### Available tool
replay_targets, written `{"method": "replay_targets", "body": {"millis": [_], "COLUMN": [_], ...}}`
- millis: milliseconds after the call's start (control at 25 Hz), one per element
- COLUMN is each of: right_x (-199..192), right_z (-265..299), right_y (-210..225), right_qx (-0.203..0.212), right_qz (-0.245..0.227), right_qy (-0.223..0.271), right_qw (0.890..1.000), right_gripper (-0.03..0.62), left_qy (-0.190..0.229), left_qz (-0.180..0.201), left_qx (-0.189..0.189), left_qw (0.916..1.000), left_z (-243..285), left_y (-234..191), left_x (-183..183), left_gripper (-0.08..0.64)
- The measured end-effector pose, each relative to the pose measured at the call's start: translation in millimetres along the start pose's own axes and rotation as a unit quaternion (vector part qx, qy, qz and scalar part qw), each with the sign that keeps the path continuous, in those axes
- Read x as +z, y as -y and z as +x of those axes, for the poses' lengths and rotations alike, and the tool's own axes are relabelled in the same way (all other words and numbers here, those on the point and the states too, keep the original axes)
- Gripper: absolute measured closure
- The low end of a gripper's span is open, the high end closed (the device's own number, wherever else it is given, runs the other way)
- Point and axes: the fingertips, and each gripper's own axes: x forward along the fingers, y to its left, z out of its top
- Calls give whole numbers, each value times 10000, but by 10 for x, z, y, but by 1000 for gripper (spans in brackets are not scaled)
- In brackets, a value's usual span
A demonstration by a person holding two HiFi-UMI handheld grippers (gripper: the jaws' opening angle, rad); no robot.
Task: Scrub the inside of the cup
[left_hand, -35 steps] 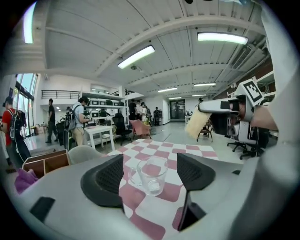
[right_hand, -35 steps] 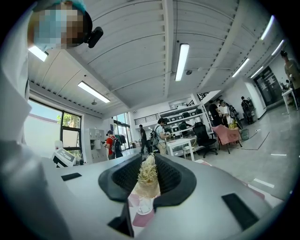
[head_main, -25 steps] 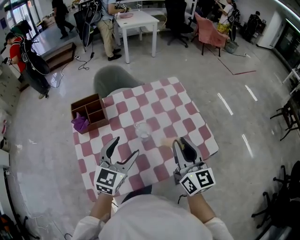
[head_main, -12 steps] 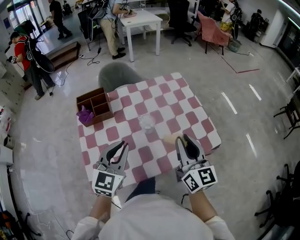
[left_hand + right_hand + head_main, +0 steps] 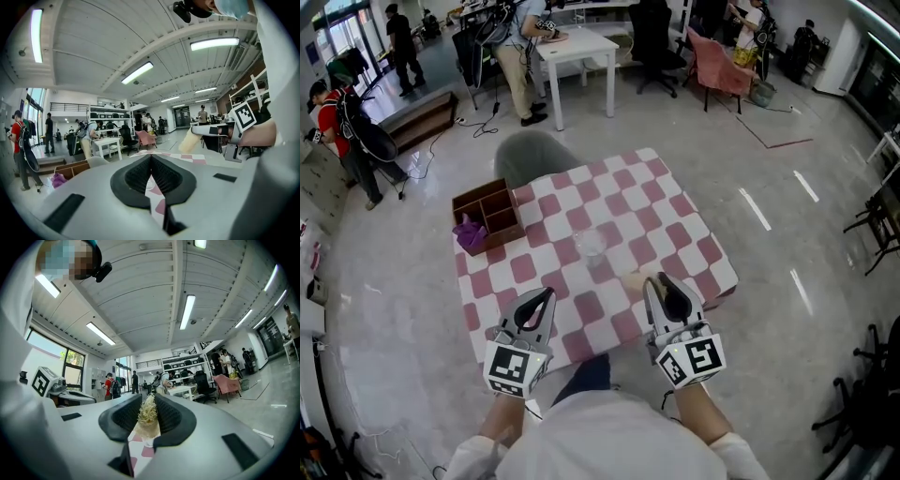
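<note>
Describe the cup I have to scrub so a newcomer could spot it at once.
Find the pink-and-white checked tablecloth. Near its middle stands a clear cup, alone on the checks. It is the only see-through thing there; the brown wooden box holding a purple cloth sits away at the far-left corner.

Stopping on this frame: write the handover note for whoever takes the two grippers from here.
Left gripper: shut, nothing between its jaws, held above the near edge of the table.
Right gripper: shut on the scrubber, whose fibres stick out past the jaw tips.
Cup: clear, standing mid-table ahead of both grippers; neither touches it.
Wooden box with a purple cloth sits at the table's far left corner.
Done: scrubber is in hand.
Left: probably open the left gripper and steady the cup, then work the scrubber round the inside.
</note>
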Motion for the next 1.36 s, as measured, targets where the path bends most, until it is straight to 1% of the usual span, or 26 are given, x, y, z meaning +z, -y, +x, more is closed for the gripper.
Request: {"method": "replay_targets", "body": {"millis": [280, 560, 760, 1360], "right_x": [-25, -17, -36, -42], "right_z": [11, 33, 39, 23], "right_y": [-49, -56, -64, -93], "right_qx": [73, 95, 125, 155], "right_qz": [-102, -82, -72, -70], "right_qy": [-92, -157, -180, -204], "right_qw": [9999, 9998, 9997, 9996], "right_gripper": [492, 492, 492, 492], "left_qy": [5, 36, 96, 136], "left_qz": [-46, -11, 101, 240], "left_qx": [66, 132, 173, 176], "left_qw": [10000, 9999, 9998, 9995], "left_z": [-41, -32, -33, -27], "left_y": [-7, -25, -35, 13], "left_x": [-13, 3, 43, 100], "left_gripper": [528, 528, 528, 528]}}
